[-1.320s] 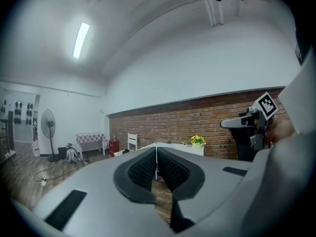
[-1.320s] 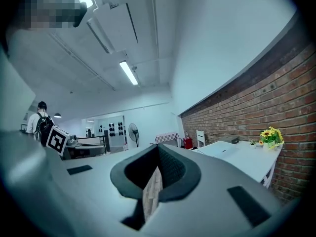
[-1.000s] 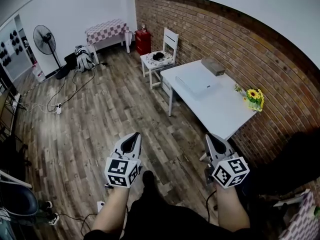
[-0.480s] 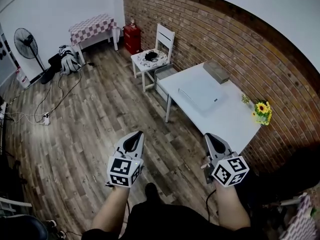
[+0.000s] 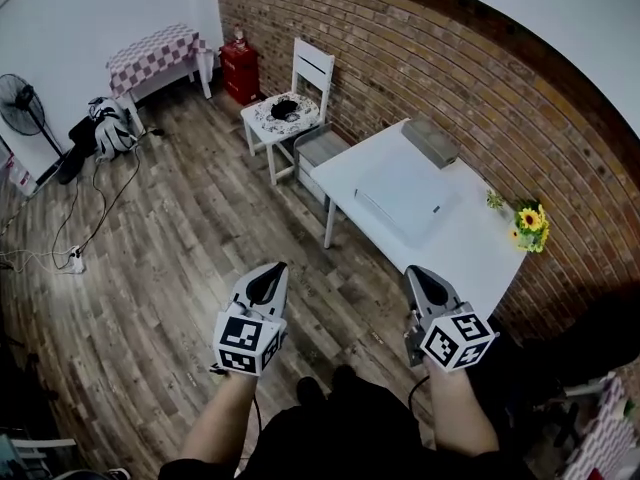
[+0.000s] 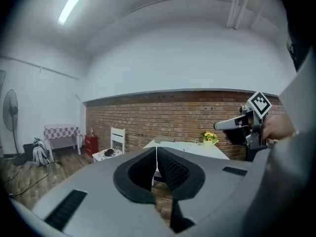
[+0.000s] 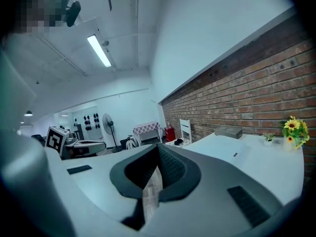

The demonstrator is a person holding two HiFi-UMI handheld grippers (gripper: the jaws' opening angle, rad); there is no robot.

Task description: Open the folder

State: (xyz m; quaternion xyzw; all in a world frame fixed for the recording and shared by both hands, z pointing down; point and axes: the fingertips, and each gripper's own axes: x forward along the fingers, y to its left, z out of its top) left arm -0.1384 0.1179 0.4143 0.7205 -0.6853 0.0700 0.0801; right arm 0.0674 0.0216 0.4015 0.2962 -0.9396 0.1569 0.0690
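The folder, flat and pale with a small dark tab, lies closed on the white table by the brick wall. Both grippers are held in the air over the wooden floor, short of the table's near edge and pointing toward it. My left gripper is shut with nothing in it; its jaws meet at the tip. My right gripper is shut and empty too, closest to the table's near corner. The table top with the folder shows to the right in the right gripper view.
A grey box sits at the table's far end and a pot of yellow flowers by the wall. A white chair and a stool stand beyond the table. A fan, bag and cables lie far left.
The view has swung and advanced toward the table, which now sits nearer and more central. Both grippers have travelled forward with it, staying shut and side by side.
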